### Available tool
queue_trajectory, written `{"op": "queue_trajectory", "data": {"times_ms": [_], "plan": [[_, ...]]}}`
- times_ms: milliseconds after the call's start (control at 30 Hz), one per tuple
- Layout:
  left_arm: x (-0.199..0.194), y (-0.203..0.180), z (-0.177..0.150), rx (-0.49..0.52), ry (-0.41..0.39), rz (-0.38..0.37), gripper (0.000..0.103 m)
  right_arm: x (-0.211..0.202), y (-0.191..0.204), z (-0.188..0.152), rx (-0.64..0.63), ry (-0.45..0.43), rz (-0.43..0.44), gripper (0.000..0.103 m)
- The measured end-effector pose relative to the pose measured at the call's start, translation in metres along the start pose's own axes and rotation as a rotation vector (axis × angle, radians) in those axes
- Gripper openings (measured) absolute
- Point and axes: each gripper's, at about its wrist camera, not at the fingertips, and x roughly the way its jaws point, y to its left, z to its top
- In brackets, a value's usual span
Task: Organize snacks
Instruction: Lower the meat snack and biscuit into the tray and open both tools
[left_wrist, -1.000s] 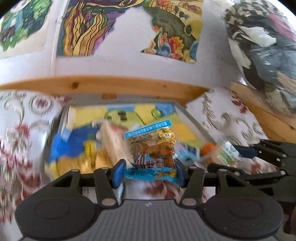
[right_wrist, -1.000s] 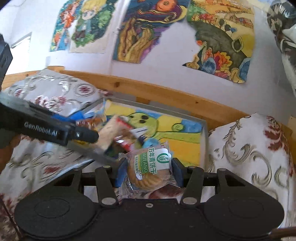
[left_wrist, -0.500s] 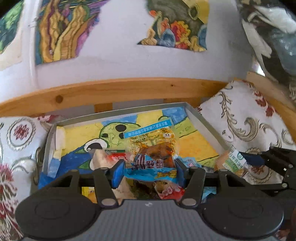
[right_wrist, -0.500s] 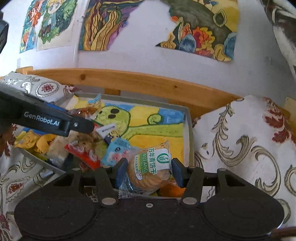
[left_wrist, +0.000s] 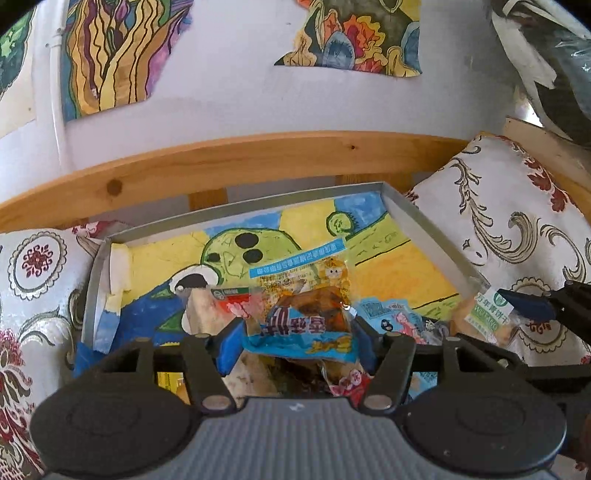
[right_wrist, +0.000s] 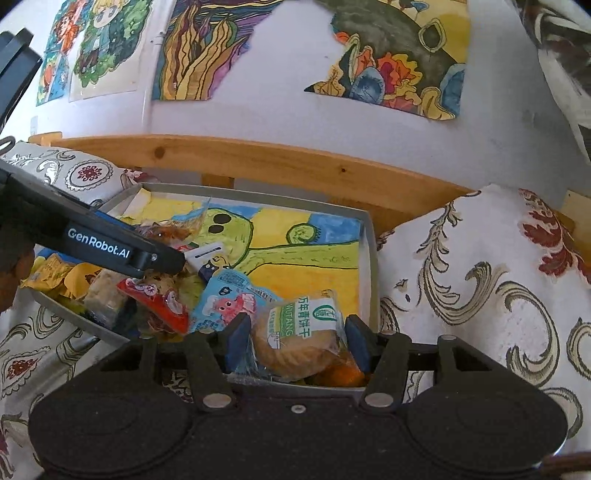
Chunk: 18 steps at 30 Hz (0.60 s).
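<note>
We hold both snacks over the grey metal tray with painted lining (left_wrist: 424, 225). Left gripper (left_wrist: 297, 345) pinches the blue-edged clear snack packet (left_wrist: 301, 304); right gripper (right_wrist: 295, 343) pinches the green-labelled wrapped biscuit (right_wrist: 295, 341). Both light; film slippery, biscuit brittle, so we grip the sides gently.

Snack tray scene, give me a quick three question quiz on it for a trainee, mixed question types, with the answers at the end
1. True or false: the left gripper holds nothing.
2. Multiple choice: the packet in the right gripper is A) a round biscuit under a green and white label, B) a red sausage stick, C) a yellow candy bag.
3. Fill in: most loose snacks are piled at the ___ end of the grey tray, seen from the right wrist.

Key
1. False: it grips a blue-edged snack packet.
2. A.
3. Near left; the painted far part is bare.
</note>
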Motion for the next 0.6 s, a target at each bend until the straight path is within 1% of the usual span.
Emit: {"op": "queue_trajectory", "data": {"times_ms": [133, 367, 467, 533, 600], "plan": [[-0.0003, -0.0016, -0.0004, 0.005, 0.007, -0.001, 0.068, -0.0004, 0.0, -0.0013, 0.002, 0.003, -0.008, 0.06], [0.0004, -0.005, -0.0004, 0.014, 0.012, 0.004, 0.076, -0.0016, 0.0002, -0.0057, -0.002, 0.002, -0.012, 0.066], [0.0005, -0.0051, -0.001, 0.015, 0.013, 0.011, 0.08, -0.0028, -0.0012, -0.0071, 0.008, -0.003, -0.015, 0.071], [-0.0005, -0.0048, -0.0016, 0.009, 0.01, 0.011, 0.084, -0.0045, -0.0022, -0.0076, 0.014, -0.012, -0.019, 0.077], [-0.0027, -0.0046, -0.0017, 0.0, -0.001, 0.007, 0.089, -0.0059, -0.0027, -0.0079, 0.015, -0.019, -0.021, 0.08]]}}
